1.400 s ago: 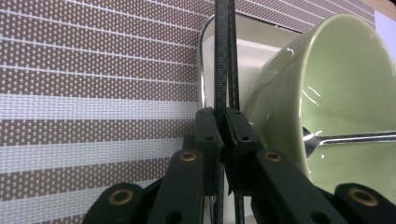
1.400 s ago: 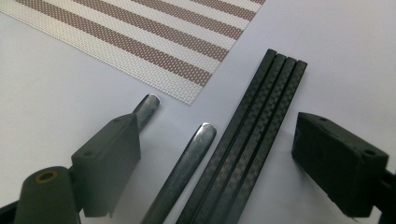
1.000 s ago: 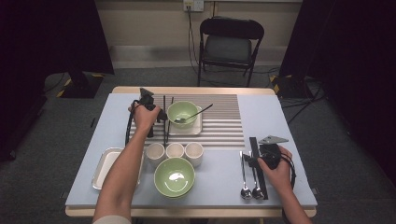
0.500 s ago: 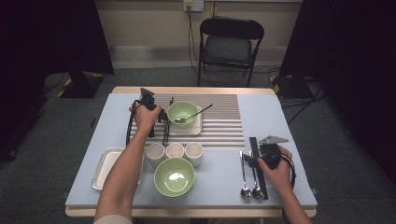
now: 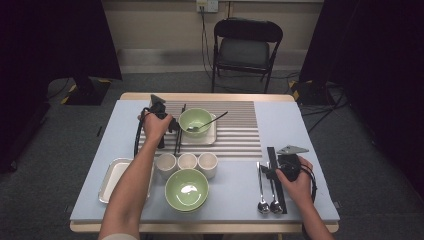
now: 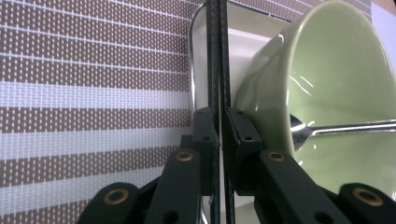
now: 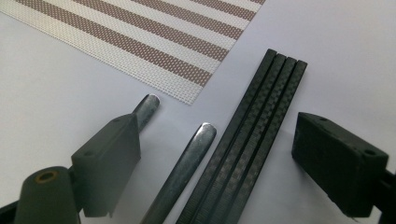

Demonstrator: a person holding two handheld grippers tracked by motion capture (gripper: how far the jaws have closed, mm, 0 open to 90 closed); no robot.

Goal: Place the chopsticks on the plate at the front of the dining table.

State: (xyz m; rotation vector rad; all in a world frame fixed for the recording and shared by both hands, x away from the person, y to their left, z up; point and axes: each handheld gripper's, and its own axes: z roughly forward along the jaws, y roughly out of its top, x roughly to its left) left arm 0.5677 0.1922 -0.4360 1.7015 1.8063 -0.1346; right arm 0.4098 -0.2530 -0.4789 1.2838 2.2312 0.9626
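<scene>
**Spotter:** Right, your left claw [image 6: 219,126] is clamped on the pair of black chopsticks [image 6: 215,56]. They sit pinched together between its pads, just beside the green bowl [image 6: 327,70].

**Operator:** Why hold them there?

**Spotter:** My guess is you're laying a place setting. The bowl, with its spoon [image 5: 207,122] inside, stands on the small white tray [image 5: 213,136] on the striped placemat [image 5: 235,130]. The chopsticks run alongside the tray's left edge, which is where a diner would expect them. Gripping them together keeps them parallel as you set them down.

**Operator:** And my right?

**Spotter:** Your right claw [image 7: 219,135] stands wide apart and holds nothing. It rests on the counter [image 5: 310,130] astride the spare chopsticks [image 7: 261,116], with the two spoons [image 5: 262,192] just beside them. I'd say it's parked over the next pieces to be fetched.

**Operator:** What's changed since a second ago?

**Spotter:** Hardly anything. Both your hands sit where they were and your grip looks the same. The chopsticks' far tips seem to lean a touch more toward the bowl.
</scene>
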